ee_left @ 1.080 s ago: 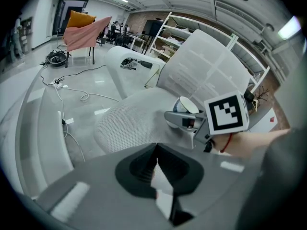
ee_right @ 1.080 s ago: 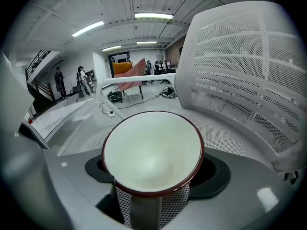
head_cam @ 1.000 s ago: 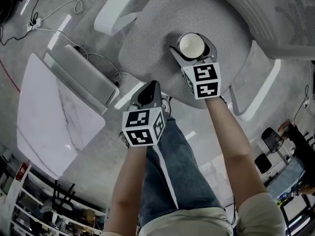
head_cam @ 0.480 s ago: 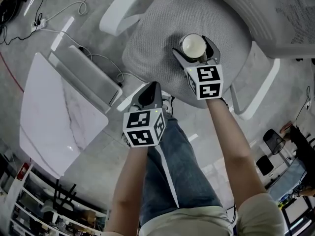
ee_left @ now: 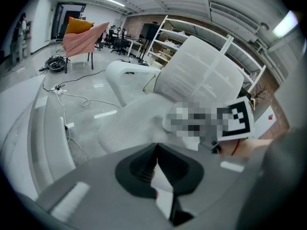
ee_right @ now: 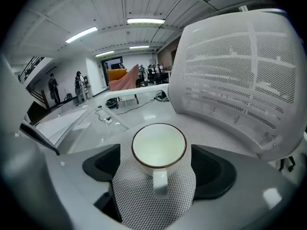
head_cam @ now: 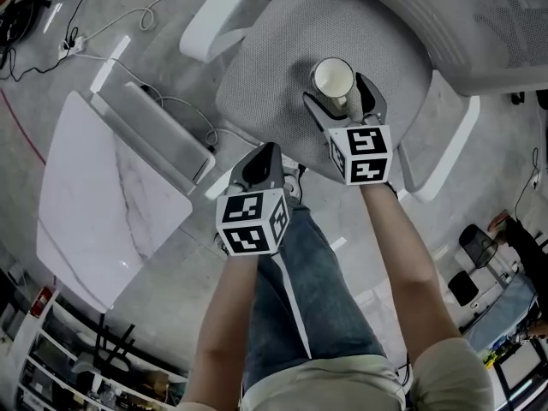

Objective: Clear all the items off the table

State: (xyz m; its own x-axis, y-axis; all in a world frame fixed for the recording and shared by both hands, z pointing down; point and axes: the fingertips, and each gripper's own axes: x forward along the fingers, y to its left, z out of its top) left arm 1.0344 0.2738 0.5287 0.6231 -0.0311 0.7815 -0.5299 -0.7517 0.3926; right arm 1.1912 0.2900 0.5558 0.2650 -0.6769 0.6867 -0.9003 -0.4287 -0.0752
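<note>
Mug (ee_right: 159, 145) stands upright near the middle of the chair seat (head_cam: 274, 75), off the counter (head_cam: 94, 195), which lies well apart at the left of the head view. No item shows on the part of the counter in view.

Right gripper (head_cam: 341, 97): fingers (ee_right: 98, 163) as wide as they go, having just been opening. The mug is between them, with a gap of mesh showing on either side and no pad touching. The handle points straight back at the gripper, down the middle of the gap.

Left gripper (head_cam: 262, 159): fingers closed together with nothing in them, hanging over the floor just off the seat's near edge, beside the person's leg.

Reading: the mug looks set down and let go. The step in hand is getting the right gripper away cleanly.

How to do it well:
- Keep the fingers spread until they are past the handle. Closing early would catch it and drag the mug.
- Back out along the gripper's own line and upward, without swinging sideways. Either finger could knock the mug wall on a sideways pull.
- The mesh seat likely gives a little and a chair of this kind may turn, so go slowly and do not lean on the seat edge.
- Check that the mug sits flat and well in from the seat's edges before turning back to the counter.
- Keep the left gripper clear of the seat meanwhile.
</note>
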